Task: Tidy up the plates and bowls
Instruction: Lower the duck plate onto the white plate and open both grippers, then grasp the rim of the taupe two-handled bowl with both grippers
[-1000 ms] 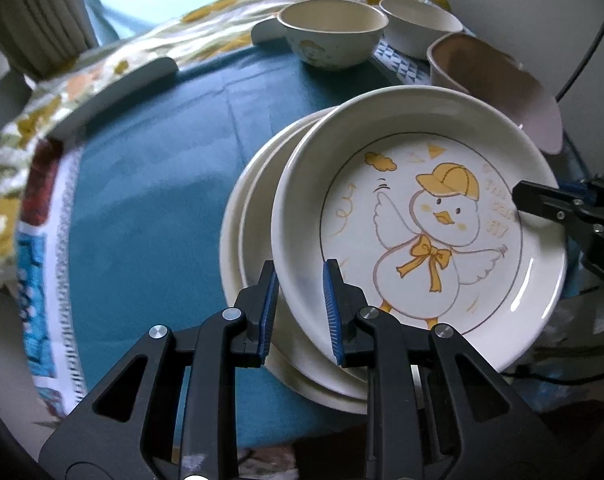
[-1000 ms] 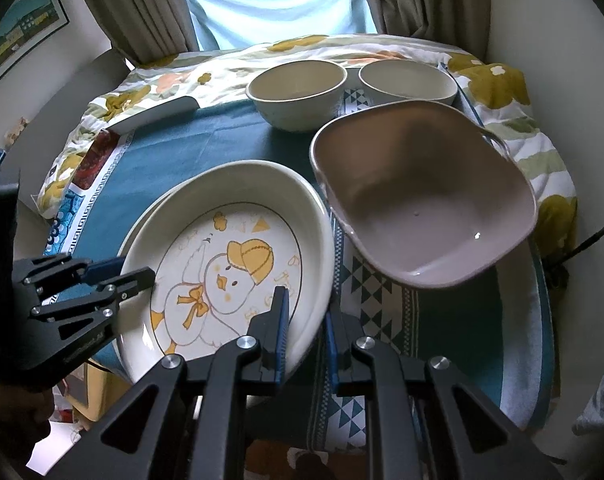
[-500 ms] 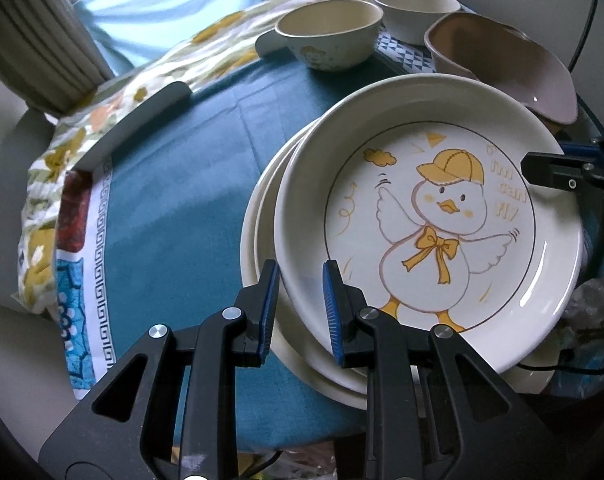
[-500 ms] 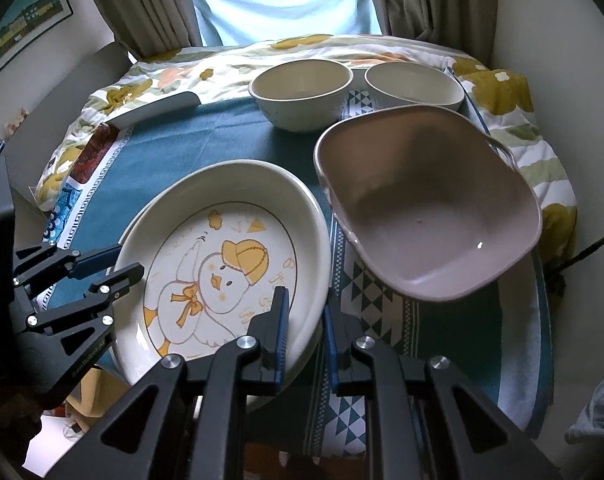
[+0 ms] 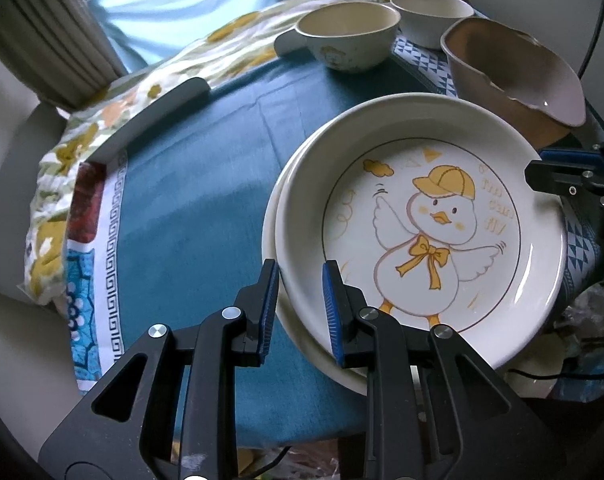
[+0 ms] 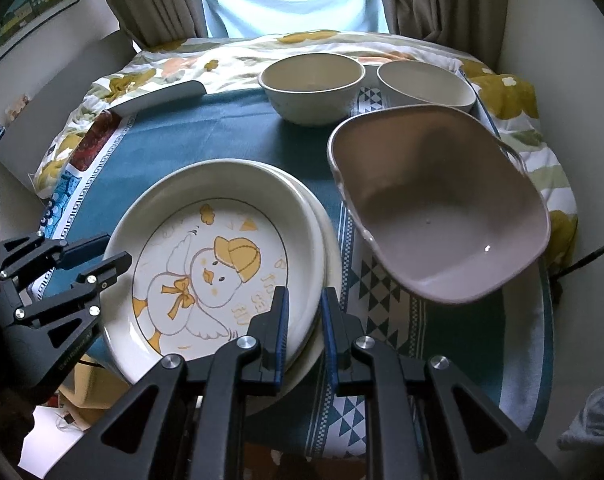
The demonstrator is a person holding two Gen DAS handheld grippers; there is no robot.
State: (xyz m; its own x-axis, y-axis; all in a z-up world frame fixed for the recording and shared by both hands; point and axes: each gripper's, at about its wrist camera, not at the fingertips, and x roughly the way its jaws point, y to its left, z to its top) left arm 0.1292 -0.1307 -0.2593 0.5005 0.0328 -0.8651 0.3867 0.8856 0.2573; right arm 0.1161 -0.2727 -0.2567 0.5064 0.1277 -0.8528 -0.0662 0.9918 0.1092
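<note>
A: Left wrist view? The left tool (image 5: 300,300) clamped the near rim of the cream ceramic plate with a yellow-capped duck drawing (image 5: 422,232), atop a plain plate.
B: Right wrist view? The right tool (image 6: 304,324) pinched the duck plate's (image 6: 214,264) opposite rim, over the teal tabletop (image 6: 230,128)

A cream plate (image 5: 418,240) is showing a yellow-capped duck with a yellow bow. Beyond the black gripper (image 6: 304,320), a mauve bowl (image 6: 442,208) is sitting over teal cloth (image 5: 206,184) edged in geometric triangles.

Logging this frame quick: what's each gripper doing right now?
Left gripper: shut on the duck plate rim, near side.
Right gripper: shut on the same plate's opposite rim.
</note>
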